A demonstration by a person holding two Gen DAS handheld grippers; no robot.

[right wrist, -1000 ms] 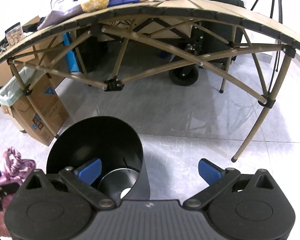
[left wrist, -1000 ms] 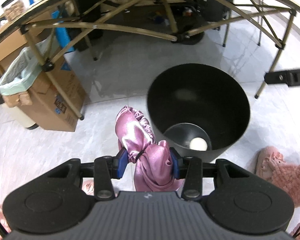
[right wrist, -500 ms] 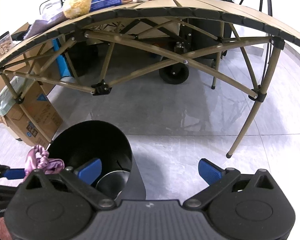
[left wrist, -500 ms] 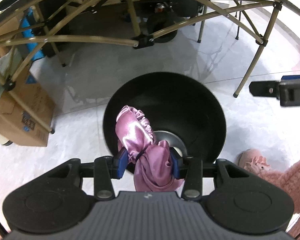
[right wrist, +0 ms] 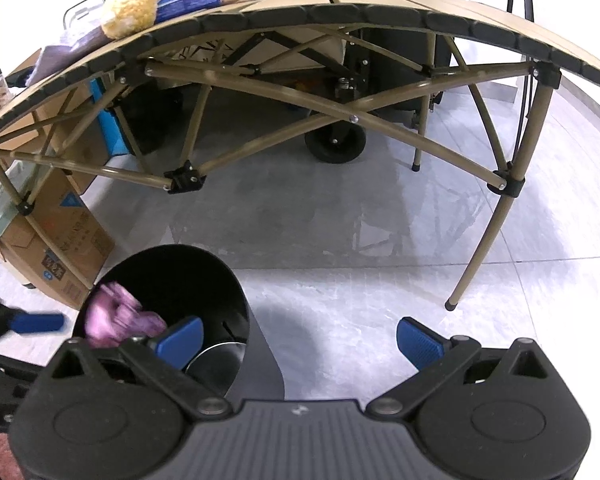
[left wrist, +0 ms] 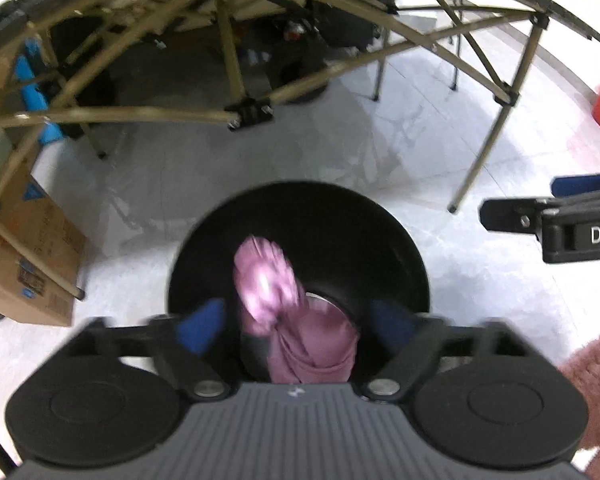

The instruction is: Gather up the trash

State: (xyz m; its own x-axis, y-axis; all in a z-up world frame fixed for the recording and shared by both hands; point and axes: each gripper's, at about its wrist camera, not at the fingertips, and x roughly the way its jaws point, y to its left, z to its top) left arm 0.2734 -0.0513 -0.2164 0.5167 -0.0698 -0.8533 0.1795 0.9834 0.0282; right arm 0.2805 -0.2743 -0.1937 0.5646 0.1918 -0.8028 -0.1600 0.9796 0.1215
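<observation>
Pink cloth let go over the black bin

Left wrist view: the left gripper (left wrist: 296, 326) is opening directly above the bin (left wrist: 380, 224), so the cloth (left wrist: 284, 304) drops inside. Right wrist view: the right gripper (right wrist: 298, 338) hangs released and empty beside the bin, cloth at its mouth.

My left gripper (left wrist: 296, 326), clamped on the pink satin cloth (left wrist: 288, 304) before, is opening over the black bin (left wrist: 380, 232). The cloth now hangs free between the fingers, blurred
</observation>
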